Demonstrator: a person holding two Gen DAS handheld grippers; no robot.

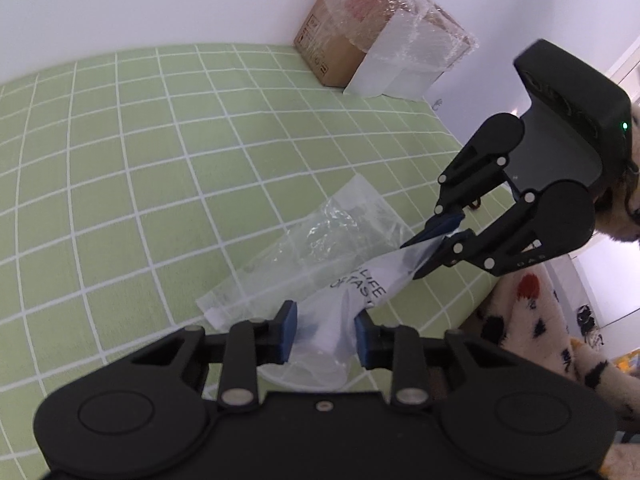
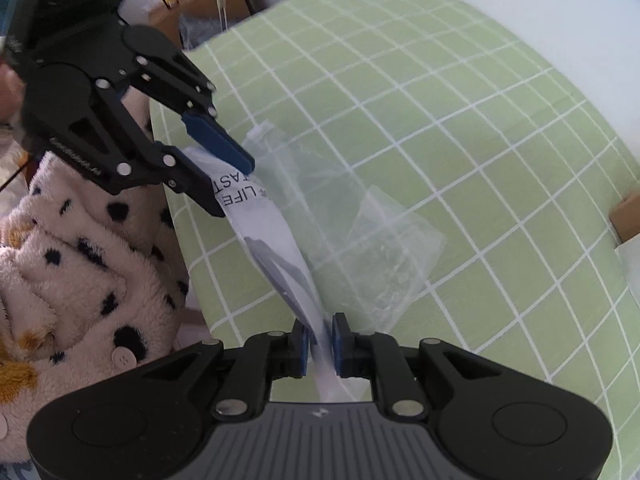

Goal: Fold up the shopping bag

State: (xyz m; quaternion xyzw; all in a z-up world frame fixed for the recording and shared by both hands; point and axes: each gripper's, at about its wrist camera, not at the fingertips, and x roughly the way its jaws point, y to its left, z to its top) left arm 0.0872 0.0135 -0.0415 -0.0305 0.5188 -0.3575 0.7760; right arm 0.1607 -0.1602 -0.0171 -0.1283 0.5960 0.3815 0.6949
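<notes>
A thin white, half-transparent plastic shopping bag (image 1: pixel 320 248) with black print lies partly on the green checked cloth and is stretched between both grippers. It also shows in the right wrist view (image 2: pixel 280 248). My left gripper (image 1: pixel 326 334) is open, its blue pads either side of one end of the bag without pinching it; in the right wrist view it (image 2: pixel 228 176) stands at the upper left. My right gripper (image 2: pixel 320 344) is shut on the other end of the bag; in the left wrist view it (image 1: pixel 434 248) is at the right.
A green checked cloth (image 1: pixel 160 160) covers the table. A cardboard box wrapped in bubble film (image 1: pixel 372 36) stands at the far edge against the white wall. The person's spotted fleece garment (image 2: pixel 80 264) is at the table's near edge.
</notes>
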